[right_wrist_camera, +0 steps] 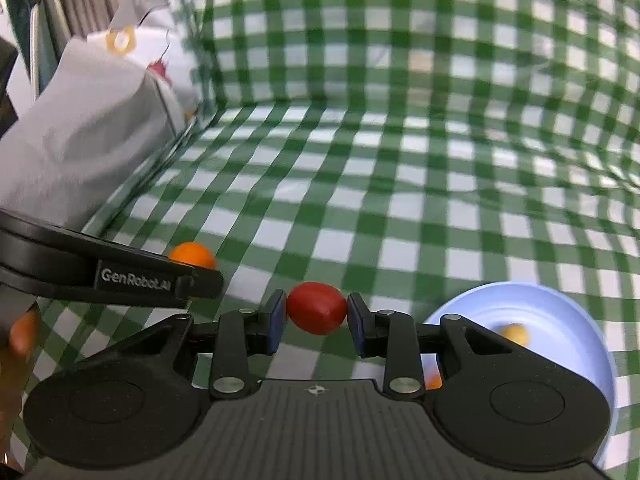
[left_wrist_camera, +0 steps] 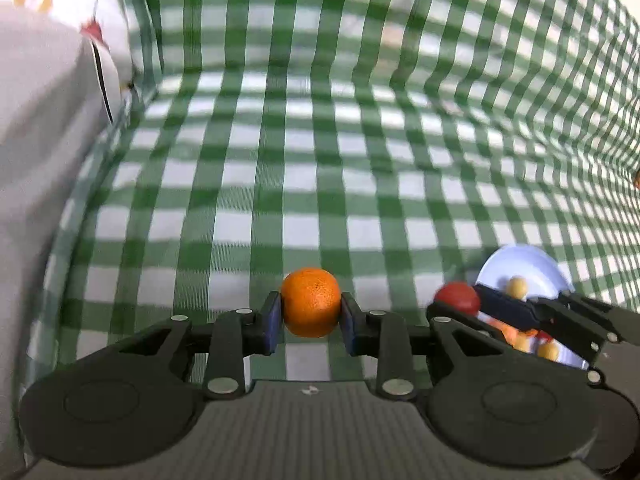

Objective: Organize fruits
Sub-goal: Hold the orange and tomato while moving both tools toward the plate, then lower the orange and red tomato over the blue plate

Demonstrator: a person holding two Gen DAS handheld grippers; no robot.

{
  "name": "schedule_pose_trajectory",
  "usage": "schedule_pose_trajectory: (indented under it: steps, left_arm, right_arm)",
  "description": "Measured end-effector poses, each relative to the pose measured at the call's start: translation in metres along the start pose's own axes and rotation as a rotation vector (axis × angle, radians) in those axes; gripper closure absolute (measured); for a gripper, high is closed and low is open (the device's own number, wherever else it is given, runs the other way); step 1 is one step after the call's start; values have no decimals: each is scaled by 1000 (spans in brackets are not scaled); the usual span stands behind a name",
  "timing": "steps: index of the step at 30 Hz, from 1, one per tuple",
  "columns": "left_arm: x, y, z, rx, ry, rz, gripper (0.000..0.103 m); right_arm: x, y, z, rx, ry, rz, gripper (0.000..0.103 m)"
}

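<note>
Left gripper (left_wrist_camera: pixel 311 304) clenched on orange (left_wrist_camera: pixel 310 302); right gripper (right_wrist_camera: pixel 317 314) on red tomato (right_wrist_camera: pixel 317 308) (probably tomato). Risk: smooth round fruit slips before reaching blue plate (right_wrist_camera: pixel 560 304).

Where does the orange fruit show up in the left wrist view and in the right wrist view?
Left wrist view: the orange fruit sits low at centre, clamped between the left gripper jaws.
Right wrist view: the orange fruit peeks out at lower left, behind the other gripper's black body.
Shared landmark: the pale blue plate at lower right in both views, on the green checked cloth.
</note>
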State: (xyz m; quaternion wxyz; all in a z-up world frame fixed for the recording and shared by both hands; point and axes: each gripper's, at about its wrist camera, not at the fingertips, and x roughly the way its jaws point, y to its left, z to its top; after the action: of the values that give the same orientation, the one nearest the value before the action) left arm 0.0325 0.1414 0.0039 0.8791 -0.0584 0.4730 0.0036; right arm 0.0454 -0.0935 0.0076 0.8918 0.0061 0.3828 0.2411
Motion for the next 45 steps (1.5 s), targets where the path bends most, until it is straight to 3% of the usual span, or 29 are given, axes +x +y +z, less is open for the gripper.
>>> schedule_pose_trajectory:
  steps: [10,20,30,38,45]
  left_arm:
    - [-50,-60,2,57,-155,-42,70]
    - [-33,-125,-6,121,-152,-88,70]
    - [-38,-160,-13,144,-200,-175,70]
    - [-18,-183,-22,217,-106,-268,70]
    - [-1,-185,-31,273,4,-239,70]
  right_arm:
    - [-40,-44,-4,38,-61,-74,69]
    - [-50,-93,-14,79,-69,-138,69]
    - [-58,-142,-29,148,-63,-194,69]
    - [-61,-167,-35,207,-64,-230,69]
    - [-56,-170,-38,211,-52,-229,69]
